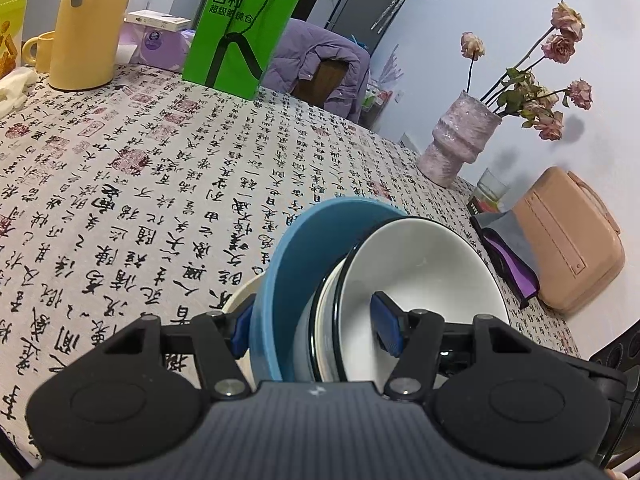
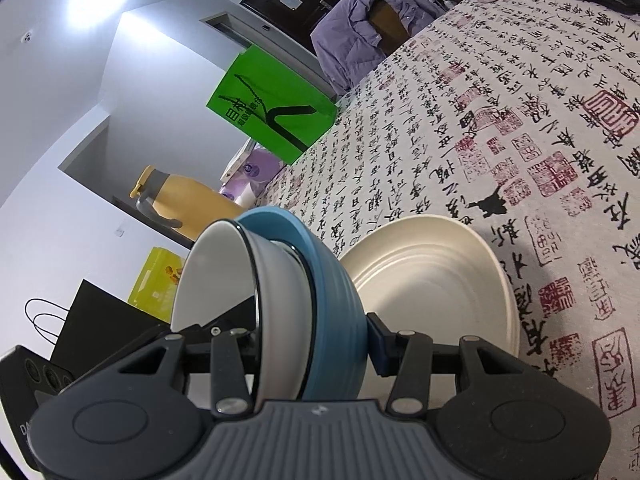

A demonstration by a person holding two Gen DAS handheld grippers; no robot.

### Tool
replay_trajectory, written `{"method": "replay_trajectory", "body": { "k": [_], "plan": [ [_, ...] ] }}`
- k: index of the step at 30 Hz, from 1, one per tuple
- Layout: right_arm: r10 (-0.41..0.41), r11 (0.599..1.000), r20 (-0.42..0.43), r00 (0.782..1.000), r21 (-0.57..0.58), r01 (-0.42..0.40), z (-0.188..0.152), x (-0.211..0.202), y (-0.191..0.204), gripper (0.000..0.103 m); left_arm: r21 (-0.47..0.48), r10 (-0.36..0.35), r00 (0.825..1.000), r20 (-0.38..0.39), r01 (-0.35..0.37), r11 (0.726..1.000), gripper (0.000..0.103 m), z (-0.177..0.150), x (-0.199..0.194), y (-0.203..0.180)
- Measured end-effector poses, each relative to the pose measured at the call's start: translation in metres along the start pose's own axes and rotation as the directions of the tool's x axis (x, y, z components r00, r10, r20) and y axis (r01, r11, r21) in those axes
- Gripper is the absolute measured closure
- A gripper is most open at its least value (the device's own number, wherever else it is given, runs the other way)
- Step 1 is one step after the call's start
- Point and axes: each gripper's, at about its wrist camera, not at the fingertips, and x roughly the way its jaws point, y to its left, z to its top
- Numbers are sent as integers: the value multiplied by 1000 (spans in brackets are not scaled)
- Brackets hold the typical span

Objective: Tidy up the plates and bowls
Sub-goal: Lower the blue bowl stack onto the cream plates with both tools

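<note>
Both tongs, left tongs [image 1: 316,330] and right tongs [image 2: 316,344], clamp the nested white bowl [image 1: 420,276] and blue bowl [image 1: 288,264], tilted above the cream plate [image 2: 436,280] at five o'clock. Uneven pull could slip the stack.

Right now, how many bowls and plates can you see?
3. A white bowl is nested in a blue bowl, both clamped by the left tool and right tool. A cream plate lies on the table beside them. More may sit hidden between the nested bowls.
</note>
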Motion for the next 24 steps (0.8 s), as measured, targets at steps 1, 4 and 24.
{"method": "replay_trajectory", "body": {
  "k": [1, 4, 24],
  "plan": [
    [-1, 1000, 0, 1000, 1, 1, 0, 0, -1, 57, 0, -1, 1000, -2, 1, 1000, 43, 0, 1, 0],
    [-3, 1000, 0, 1000, 6, 3, 0, 1, -4, 57, 4, -3, 1000, -10, 3, 1000, 43, -1, 4, -2],
    [-106, 991, 22, 994, -76, 108, 1, 4, -4, 57, -25, -37, 997, -64, 36, 999, 43, -7, 24, 2]
  ]
}}
